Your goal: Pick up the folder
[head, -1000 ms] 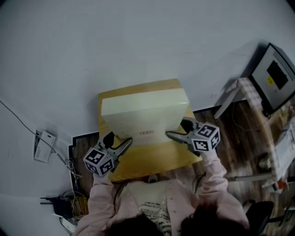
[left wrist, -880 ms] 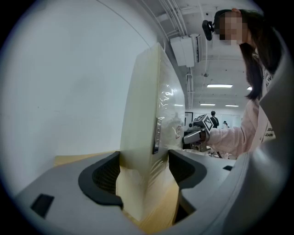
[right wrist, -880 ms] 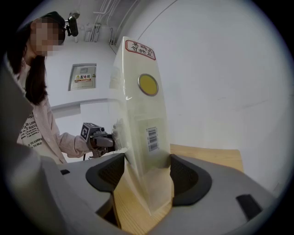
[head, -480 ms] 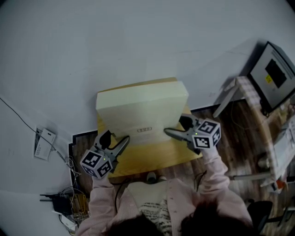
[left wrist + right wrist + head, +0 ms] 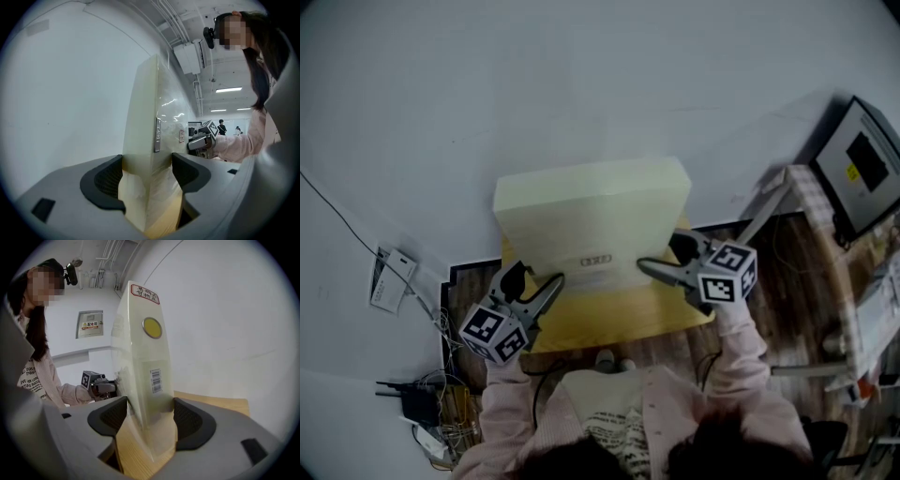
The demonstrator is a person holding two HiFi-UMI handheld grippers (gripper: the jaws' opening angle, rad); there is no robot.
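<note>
On folder: red-framed label, characters unreadable; barcode sticker, digits illegible; wall panel sign too small to read.

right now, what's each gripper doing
Left gripper: shut on the folder.
Right gripper: shut on the folder too.

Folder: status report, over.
Left claw shut on folder at its left end, right claw shut at its right end. Folder upright on edge over wooden table. Nothing in the way.

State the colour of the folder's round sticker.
Yellow; the sticker shows best in the right gripper view.
</note>
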